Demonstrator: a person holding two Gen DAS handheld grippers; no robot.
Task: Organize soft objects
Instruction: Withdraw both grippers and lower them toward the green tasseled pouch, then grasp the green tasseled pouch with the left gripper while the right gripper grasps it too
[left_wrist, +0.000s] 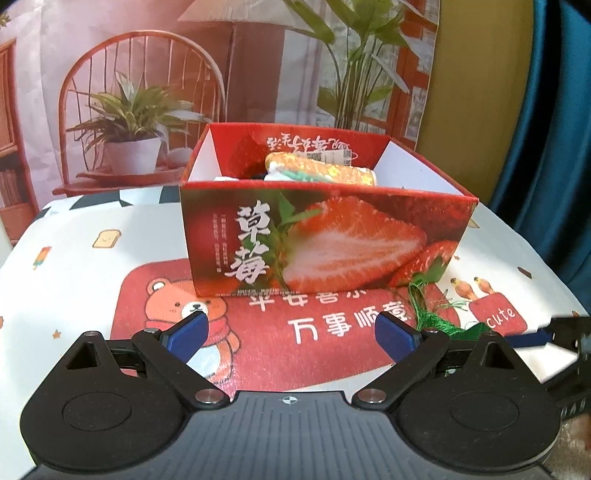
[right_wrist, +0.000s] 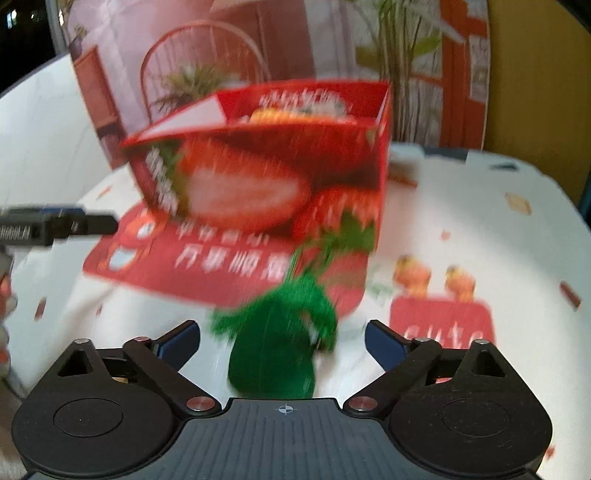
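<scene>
While both grippers hover low over a cartoon-printed tablecloth, the left gripper holds its blue-padded jaws wide apart with nothing between them, above a red panel showing a bear in a scarf. On the right, the right gripper also stands with jaws spread, and a green fringed fabric piece lies on the cloth between them, no pad touching it; motion blur softens its edges, but loose thread tassels show along its upper side. From the left wrist view the same green piece appears just beside the near right corner of the box, thin strands trailing toward it.

Farther back sits an open-topped cardboard strawberry box, glossy red with a halved strawberry and white Chinese characters on its front wall and plain white inner side walls. Inside it lies a rolled orange patterned cloth with a green-and-white band, resting against the back wall; a dark item beside it is too hidden to identify.

Behind the table hangs a printed backdrop of a rattan chair and potted plants, with a blue curtain at the right edge.
</scene>
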